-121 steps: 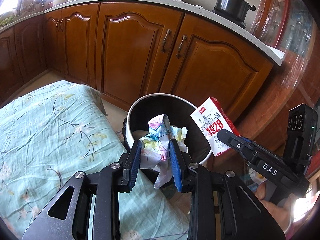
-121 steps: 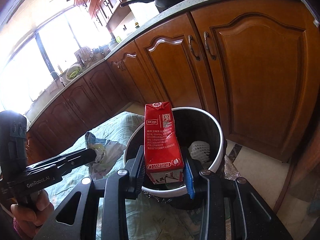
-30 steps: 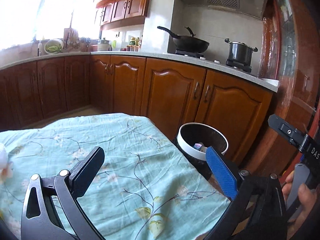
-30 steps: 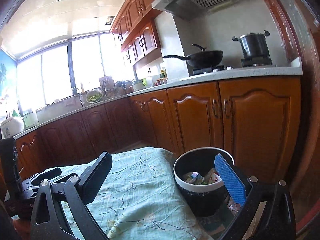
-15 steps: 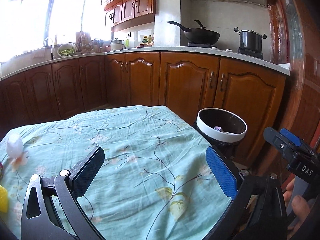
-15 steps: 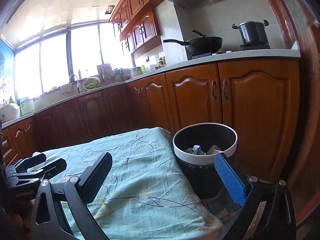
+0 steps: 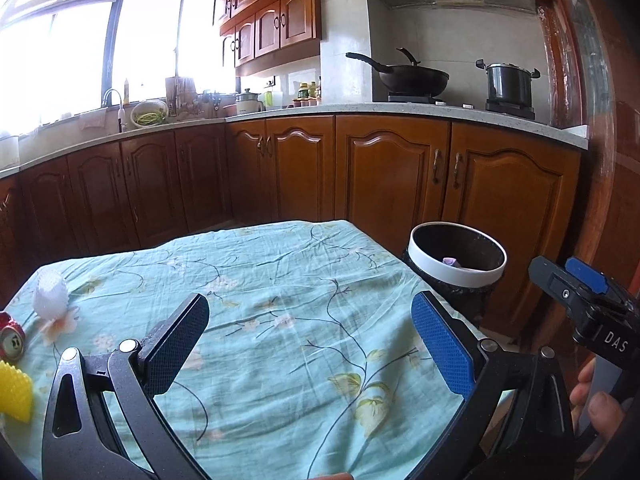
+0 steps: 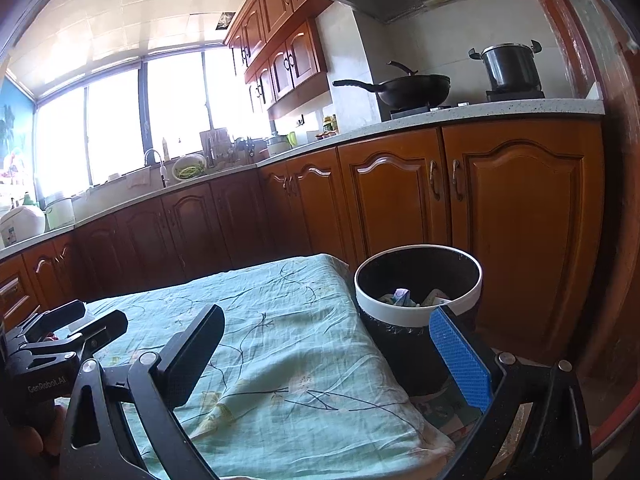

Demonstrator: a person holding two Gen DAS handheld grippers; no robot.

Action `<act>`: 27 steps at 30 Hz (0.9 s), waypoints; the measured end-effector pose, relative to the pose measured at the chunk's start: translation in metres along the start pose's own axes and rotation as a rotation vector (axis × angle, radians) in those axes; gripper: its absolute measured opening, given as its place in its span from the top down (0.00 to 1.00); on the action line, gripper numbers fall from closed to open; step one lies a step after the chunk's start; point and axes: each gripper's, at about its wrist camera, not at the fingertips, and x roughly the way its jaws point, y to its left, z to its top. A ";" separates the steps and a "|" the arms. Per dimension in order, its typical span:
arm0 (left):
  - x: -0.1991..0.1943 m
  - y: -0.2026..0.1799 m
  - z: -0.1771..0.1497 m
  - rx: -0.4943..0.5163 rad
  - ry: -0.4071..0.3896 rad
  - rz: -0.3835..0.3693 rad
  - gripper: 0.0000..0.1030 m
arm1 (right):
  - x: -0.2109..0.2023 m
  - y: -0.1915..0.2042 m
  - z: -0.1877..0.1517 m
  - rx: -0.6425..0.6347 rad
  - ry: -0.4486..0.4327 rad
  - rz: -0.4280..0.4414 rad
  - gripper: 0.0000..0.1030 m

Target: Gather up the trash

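A black bin with a white rim stands on the floor at the table's far right corner, with crumpled wrappers inside. My left gripper is open and empty above the table. My right gripper is also open and empty, close to the bin. At the table's left edge lie a white foam net, a red can and a yellow spiky piece. The right gripper's tip shows in the left wrist view, and the left gripper in the right wrist view.
The table wears a light green flowered cloth. Brown kitchen cabinets run behind it, with a wok and a pot on the counter. A hand holds the right gripper's handle.
Four seconds ago both grippers held trash over the bin; the crumpled wrapper and the red carton are gone from them and both stand open. Both have pulled back, the left view swinging left.
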 end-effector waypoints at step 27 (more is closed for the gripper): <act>-0.002 0.001 -0.002 -0.011 -0.003 0.017 0.00 | -0.001 0.002 -0.002 0.009 -0.008 0.022 0.00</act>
